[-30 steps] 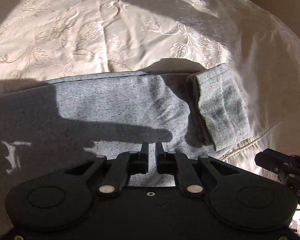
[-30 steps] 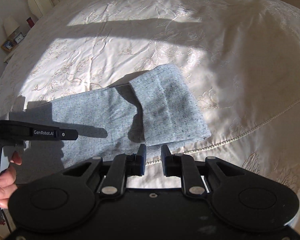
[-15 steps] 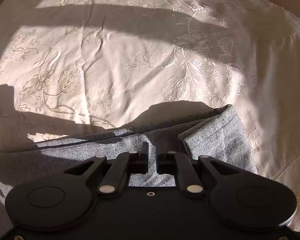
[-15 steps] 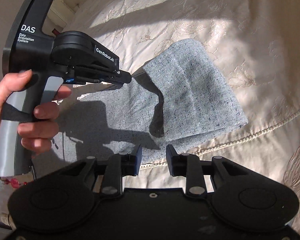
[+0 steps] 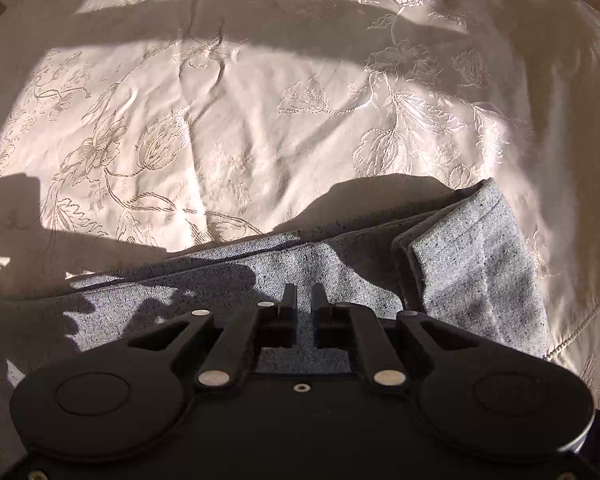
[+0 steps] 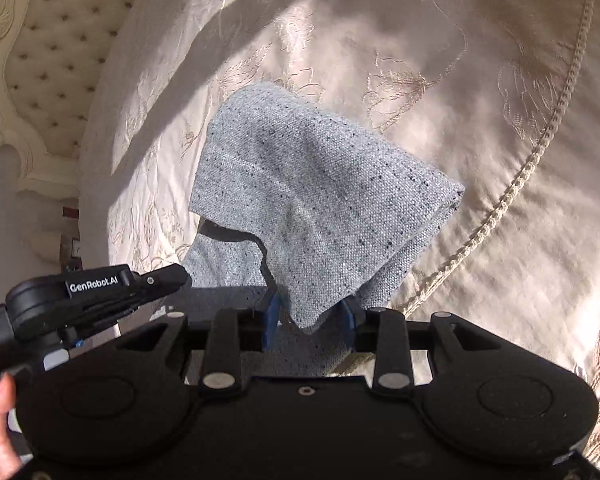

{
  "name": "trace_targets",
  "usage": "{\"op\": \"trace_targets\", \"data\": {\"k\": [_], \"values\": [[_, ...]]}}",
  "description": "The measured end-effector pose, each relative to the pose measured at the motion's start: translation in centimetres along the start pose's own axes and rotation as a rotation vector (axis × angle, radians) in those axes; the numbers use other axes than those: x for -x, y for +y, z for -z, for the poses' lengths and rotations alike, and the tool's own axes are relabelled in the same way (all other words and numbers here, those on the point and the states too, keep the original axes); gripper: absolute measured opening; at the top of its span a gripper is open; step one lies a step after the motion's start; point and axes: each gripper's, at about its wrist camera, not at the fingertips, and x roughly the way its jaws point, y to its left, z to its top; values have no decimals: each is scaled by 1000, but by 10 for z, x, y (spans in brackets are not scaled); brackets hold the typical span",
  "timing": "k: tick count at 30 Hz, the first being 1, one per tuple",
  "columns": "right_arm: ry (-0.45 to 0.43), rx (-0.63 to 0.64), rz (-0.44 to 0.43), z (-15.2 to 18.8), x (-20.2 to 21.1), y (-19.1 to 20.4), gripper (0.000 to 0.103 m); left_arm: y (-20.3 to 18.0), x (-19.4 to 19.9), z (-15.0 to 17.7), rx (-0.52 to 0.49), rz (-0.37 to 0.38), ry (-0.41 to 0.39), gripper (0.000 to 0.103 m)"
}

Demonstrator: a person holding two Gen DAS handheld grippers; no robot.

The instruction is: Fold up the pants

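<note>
Jaws of the right gripper [image 6: 309,322] spread around the grey pants' [image 6: 324,216] folded end corner. Left gripper [image 5: 304,298] jaws nearly pressed together, empty, above the leg running leftward.

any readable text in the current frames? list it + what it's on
"GenRobot.AI" – white print on the side of the left gripper, seen in the right wrist view.
Nothing else readable: no print shows on the grey pants, the bedspread carries only embroidered flowers, and the small items beside the headboard are too blurred to read.
The left wrist view shows no text.
</note>
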Motion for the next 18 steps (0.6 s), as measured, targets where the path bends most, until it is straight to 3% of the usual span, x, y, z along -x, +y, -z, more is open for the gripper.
{"op": "trace_targets", "data": {"k": [3, 5, 6, 11, 14, 18], "values": [[-20, -70, -33, -2, -3, -5, 32, 6, -1, 5, 13, 18, 11, 14], [-23, -74, -49, -4, 1, -3, 13, 11, -2, 12, 34, 50, 29, 14], [-20, -61, -57, -4, 3, -1, 10, 13, -4, 15, 47, 66, 40, 14], [-36, 39, -86, -6, 26, 19, 10, 15, -13, 31, 89, 194, 96, 15], [-23, 73, -109, -9, 33, 26, 10, 11, -16, 36, 120, 316, 120, 30], [-4, 83, -118, -11, 43, 23, 10, 7, -24, 40, 198, 434, 149, 30]]}}
